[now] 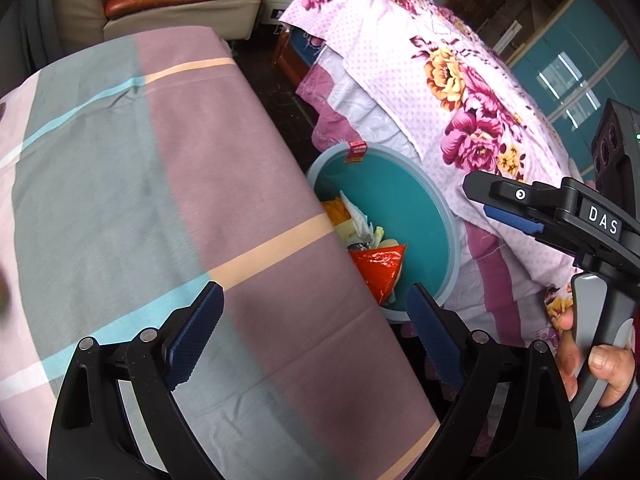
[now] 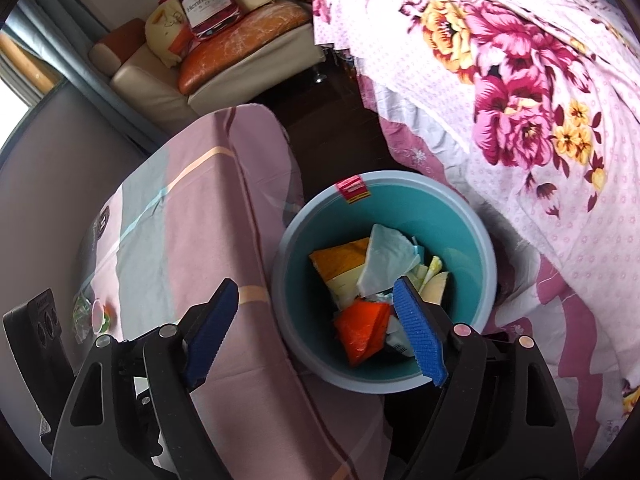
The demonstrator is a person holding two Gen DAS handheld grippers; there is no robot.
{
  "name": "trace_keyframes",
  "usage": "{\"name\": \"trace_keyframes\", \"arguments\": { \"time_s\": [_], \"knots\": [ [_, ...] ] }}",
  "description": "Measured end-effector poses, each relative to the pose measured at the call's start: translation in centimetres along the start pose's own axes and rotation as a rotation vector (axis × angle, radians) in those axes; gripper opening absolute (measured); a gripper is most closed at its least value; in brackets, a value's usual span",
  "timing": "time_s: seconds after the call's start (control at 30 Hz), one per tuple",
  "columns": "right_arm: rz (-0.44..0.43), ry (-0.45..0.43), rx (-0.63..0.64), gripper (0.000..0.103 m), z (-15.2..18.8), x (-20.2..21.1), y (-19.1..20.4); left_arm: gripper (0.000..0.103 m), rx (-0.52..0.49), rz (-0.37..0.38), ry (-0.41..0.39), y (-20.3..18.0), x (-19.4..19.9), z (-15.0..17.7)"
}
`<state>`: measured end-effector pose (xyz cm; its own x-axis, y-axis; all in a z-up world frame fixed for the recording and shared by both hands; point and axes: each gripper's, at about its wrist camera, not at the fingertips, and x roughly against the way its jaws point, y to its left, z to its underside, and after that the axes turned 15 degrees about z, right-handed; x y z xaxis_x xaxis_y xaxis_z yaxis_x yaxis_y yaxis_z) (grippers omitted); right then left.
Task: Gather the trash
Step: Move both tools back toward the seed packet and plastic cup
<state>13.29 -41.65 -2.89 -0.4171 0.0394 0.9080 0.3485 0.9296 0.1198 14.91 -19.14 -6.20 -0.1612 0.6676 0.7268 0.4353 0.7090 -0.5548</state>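
My right tongs (image 2: 318, 334) stand released above the teal bin (image 2: 480, 236), nothing between the blue pads. The bin sits on the floor between the counter (image 2: 200, 208) and the floral bedspread (image 2: 540, 100); inside lie an orange wrapper (image 2: 362, 330), a white tissue (image 2: 386, 260) and yellow scraps (all loose). My left tongs (image 1: 316, 334) hang released over the counter's checked cloth. A small cup with crumpled wrapping (image 2: 94, 314) rests on the counter's far-left part.
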Motion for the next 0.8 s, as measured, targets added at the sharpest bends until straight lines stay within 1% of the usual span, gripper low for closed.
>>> {"name": "trace_keyframes", "arguments": {
  "time_s": [0.3, 0.47, 0.6, 0.8],
  "knots": [
    [-0.014, -0.002, 0.064, 0.076, 0.9, 1.4, 4.1, 0.093, 0.037, -0.007, -0.053, 2.2, 3.6, 1.7],
    [-0.029, -0.008, 0.117, 0.076, 1.5, 2.3, 7.3, 0.093, 0.066, -0.03, -0.091, 4.2, 6.2, 3.0],
    [-0.047, -0.005, 0.167, 0.076, 2.0, 2.8, 10.3, 0.093, 0.097, -0.056, -0.127, 6.4, 9.0, 4.4],
    [-0.065, -0.001, 0.274, 0.076, 3.0, 3.6, 15.8, 0.093, 0.162, -0.096, -0.191, 10.3, 13.6, 6.5]
  ]
}}
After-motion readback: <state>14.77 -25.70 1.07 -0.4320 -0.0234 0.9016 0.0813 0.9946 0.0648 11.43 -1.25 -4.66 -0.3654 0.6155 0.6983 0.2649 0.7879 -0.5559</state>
